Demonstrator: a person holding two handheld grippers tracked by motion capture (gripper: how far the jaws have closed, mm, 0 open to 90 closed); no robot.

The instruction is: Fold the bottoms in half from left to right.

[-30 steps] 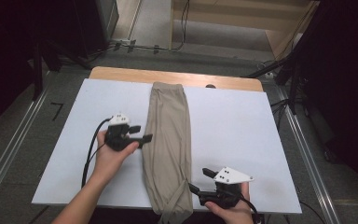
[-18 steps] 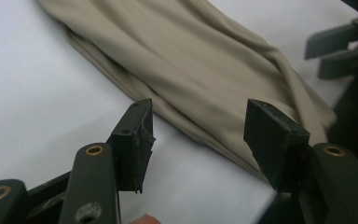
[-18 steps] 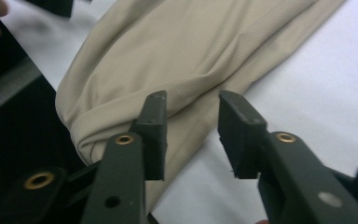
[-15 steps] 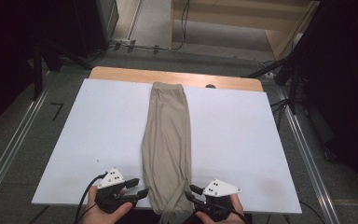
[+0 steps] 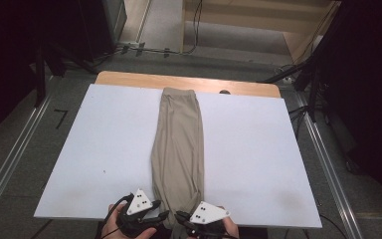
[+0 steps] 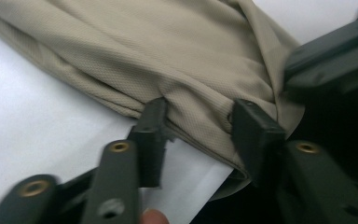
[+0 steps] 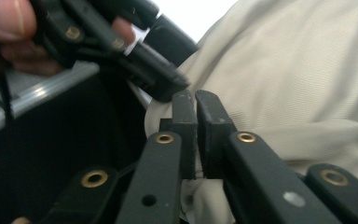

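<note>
A long beige cloth (image 5: 179,149), folded into a narrow strip, lies lengthwise down the middle of the white table (image 5: 104,149). Both grippers meet at its near end. My left gripper (image 5: 163,215) comes in from the left. Its jaws (image 6: 204,126) have just been closing and still stand apart, with the cloth's hem (image 6: 200,112) between the pads. My right gripper (image 5: 182,217) comes in from the right. Its jaws (image 7: 196,109) have just been closing too, and the pads are nearly together on the cloth's near corner (image 7: 279,93).
The table's near edge runs right under both grippers, with dark floor beyond it (image 7: 51,154). The left gripper's jaws (image 7: 135,56) and the hand (image 7: 9,28) holding it sit very close to the right gripper. A wooden strip (image 5: 129,78) borders the table's far edge.
The left hand has come from beside the cloth's middle down to its near end. The right hand has shifted left onto the hem. Both pairs of jaws have narrowed.
</note>
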